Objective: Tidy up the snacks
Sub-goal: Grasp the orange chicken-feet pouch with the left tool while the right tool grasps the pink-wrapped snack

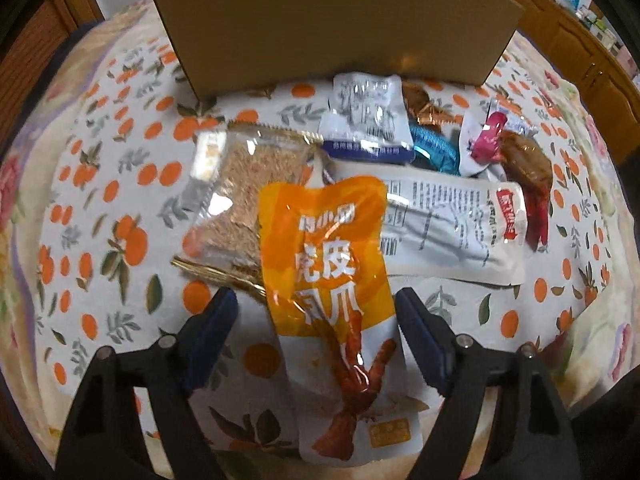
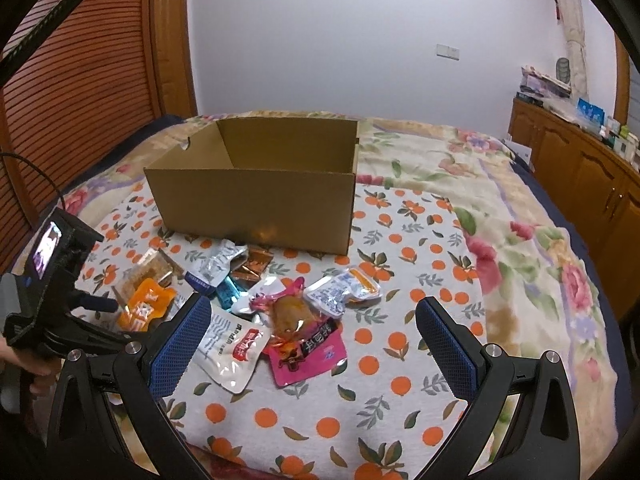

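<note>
Snacks lie in a loose pile on an orange-print cloth (image 2: 400,364) spread over a floral bedspread (image 2: 520,216), just in front of an open cardboard box (image 2: 256,196). Nearest the left gripper (image 1: 316,340) is an orange chicken-feet pouch (image 1: 328,264), lying lengthwise between the two blue-padded fingers (image 1: 208,340); the jaws stand spread on either side of it and the pads do not press on it. The pouch overlaps a clear packet of brown crumbly snack (image 1: 244,192) on its left and a long white packet (image 1: 448,224) with a red label on its right. Farther off, close to the box wall, sit a white-and-blue packet (image 1: 366,120), a teal wrapper (image 1: 434,148), a copper-coloured wrapper (image 1: 424,108) and a brown meat piece in a pink-edged wrapper (image 1: 524,160).

The right gripper (image 2: 312,344) hovers over the near side of the pile with its jaws wide apart and nothing between the pads. Ahead of it lie a pink packet (image 2: 308,352) and a small white packet with an orange stripe (image 2: 344,288). At the far left of this view a hand (image 2: 28,364) holds the left gripper's handle. A wooden cabinet (image 2: 576,172) lines the right wall.
</note>
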Tool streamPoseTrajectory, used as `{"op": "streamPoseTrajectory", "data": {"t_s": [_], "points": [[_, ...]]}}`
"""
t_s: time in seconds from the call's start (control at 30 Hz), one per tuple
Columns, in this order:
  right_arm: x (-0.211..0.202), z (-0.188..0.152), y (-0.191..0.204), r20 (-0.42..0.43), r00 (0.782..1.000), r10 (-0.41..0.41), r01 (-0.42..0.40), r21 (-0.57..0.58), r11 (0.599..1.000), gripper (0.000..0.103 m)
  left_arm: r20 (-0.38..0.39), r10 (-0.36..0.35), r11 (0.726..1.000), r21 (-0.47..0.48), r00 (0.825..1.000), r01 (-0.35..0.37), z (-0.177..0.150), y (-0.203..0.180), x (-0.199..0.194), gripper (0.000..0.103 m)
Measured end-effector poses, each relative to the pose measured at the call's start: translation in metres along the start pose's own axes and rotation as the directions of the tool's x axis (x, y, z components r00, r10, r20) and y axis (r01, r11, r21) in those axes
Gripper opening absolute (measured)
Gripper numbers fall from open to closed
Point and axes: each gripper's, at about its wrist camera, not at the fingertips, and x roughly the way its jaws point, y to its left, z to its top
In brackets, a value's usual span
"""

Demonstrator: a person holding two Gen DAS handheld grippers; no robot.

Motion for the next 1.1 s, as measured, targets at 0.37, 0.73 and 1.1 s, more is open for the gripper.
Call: {"op": "streamPoseTrajectory", "data": {"t_s": [0.37,0.73,1.1], "points": [[0.039,-0.005,-0.007,-0.116,0.989,0.092,-0.095,-0.022,0.995,0.103,-0.030,-0.002,1.000,0.012,1.000,0.002,-0.002,-0.003,0.013,0.081],[0.100,-0.009,-0.024,-0.256,0.955,0.149,-0.160,-0.024,0.987,0.099,-0.017,-0.070,0.998,0.004,0.997,0.071,0.000,0.000,-0.004,0.048],[0.130,-0.009,-0.015,-0.321,0.916,0.239,-0.273,-0.066,0.960,0.053,0.063,-0.094,0.995,0.022,0.994,0.093,0.010,-0.005,-0.032,0.048]]}}
